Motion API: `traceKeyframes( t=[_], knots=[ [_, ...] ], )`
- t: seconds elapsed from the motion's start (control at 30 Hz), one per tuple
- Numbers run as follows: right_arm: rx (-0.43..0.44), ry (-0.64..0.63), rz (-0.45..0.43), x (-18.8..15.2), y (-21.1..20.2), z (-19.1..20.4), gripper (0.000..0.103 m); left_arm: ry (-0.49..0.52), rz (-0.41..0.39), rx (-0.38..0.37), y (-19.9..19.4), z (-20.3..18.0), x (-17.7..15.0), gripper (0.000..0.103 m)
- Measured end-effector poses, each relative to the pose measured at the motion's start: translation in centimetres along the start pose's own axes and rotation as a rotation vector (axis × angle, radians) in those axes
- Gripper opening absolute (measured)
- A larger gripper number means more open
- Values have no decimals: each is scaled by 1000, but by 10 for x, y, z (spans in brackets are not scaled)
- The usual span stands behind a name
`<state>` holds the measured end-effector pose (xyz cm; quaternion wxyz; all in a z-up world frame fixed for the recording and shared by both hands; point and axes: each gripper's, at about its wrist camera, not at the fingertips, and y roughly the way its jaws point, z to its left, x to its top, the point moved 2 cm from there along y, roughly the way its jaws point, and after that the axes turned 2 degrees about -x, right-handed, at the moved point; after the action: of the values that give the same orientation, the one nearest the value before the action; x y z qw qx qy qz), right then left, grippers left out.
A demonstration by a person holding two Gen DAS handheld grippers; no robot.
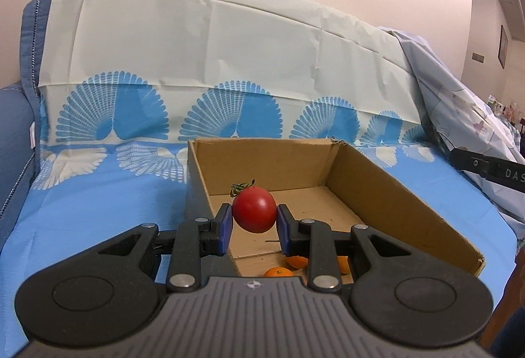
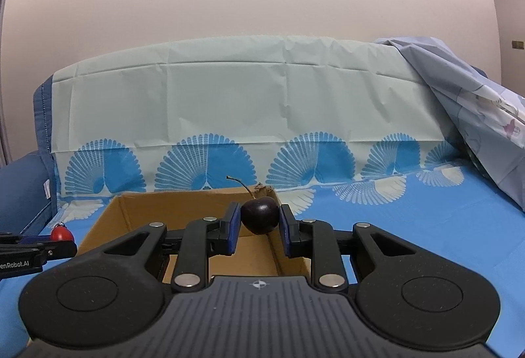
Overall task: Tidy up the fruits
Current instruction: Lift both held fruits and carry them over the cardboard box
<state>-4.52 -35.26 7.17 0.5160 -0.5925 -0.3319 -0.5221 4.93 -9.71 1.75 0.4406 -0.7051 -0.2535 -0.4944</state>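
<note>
Both grippers carrying fruit over the cardboard box point(image 1: 393, 194), drop-off step.
Left gripper point(image 1: 254, 223) clamps a smooth, round red tomato point(image 1: 254, 209), green stem on top, above the box's left wall; right gripper point(image 2: 258, 223) pinches a dark glossy cherry point(image 2: 260, 215) with a thin curved stem over the box's right edge. Oranges point(image 1: 279, 272) already lie on the box floor. Next, probably: lower each fruit inside, then ease the grip so neither rolls. Box sits on a blue fan-print sheet point(image 1: 98, 210).

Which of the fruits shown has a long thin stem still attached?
The dark purple cherry in the right gripper; the red tomato has only a green leafy calyx, and the orange tangerines show none.
</note>
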Motion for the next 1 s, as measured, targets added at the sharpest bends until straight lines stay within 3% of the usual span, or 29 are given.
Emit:
traceKeyframes(
  t=[0.47,1.0],
  knots=[
    [-4,-4,21,-2,4,0,26,97,-1,-61,6,-33,-8,32],
    [-1,-14,22,-2,5,2,26,142,12,-99,4,-44,-11,32]
  ],
)
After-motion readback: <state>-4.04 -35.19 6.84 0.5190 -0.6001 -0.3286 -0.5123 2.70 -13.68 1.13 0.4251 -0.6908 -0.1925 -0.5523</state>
